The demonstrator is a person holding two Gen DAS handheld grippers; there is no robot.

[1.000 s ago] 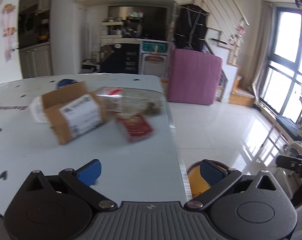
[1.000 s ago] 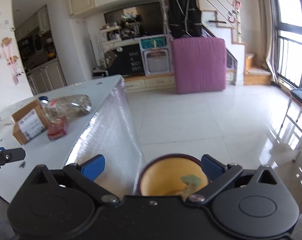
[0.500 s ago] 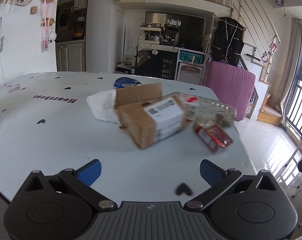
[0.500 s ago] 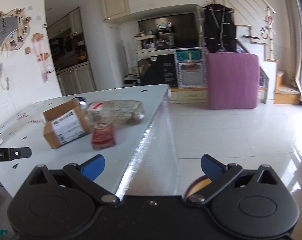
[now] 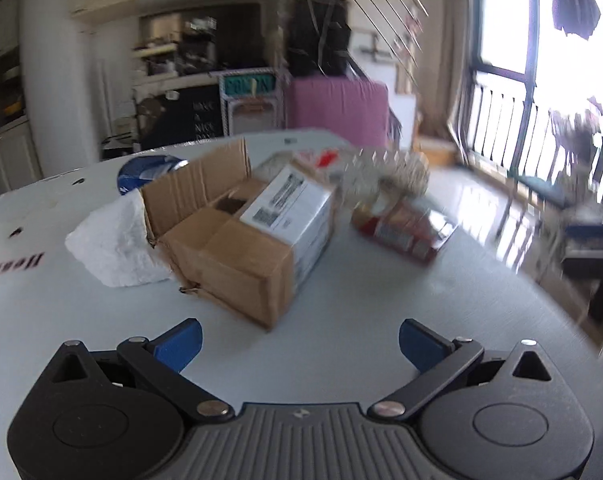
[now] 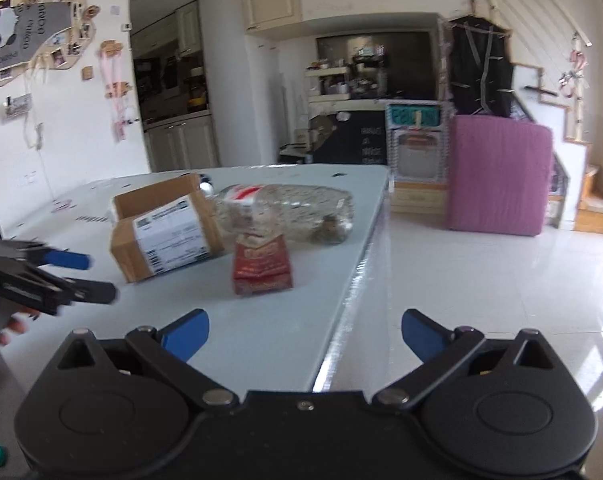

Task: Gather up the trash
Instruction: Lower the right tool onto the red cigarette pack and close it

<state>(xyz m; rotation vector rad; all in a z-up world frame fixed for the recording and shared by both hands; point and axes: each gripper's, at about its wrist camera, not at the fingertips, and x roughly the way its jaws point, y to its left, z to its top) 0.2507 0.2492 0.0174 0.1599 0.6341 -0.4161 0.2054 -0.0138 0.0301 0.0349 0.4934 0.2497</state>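
Trash lies on a white table: an open cardboard box with a white label, crumpled white paper to its left, a clear plastic bottle behind it, and a red snack packet to its right. My left gripper is open and empty, just short of the box. In the right wrist view, the box, bottle and red packet lie ahead. My right gripper is open and empty over the table's near corner. The left gripper shows at the left there.
A blue round object lies behind the box. The table's right edge drops to a glossy tiled floor. A pink mattress-like panel and a black chalkboard cabinet stand beyond. Windows are at the right.
Both grippers have swung from the floor-side bin toward the table. The left gripper has moved closer to the cardboard box. The yellow bin is out of sight.
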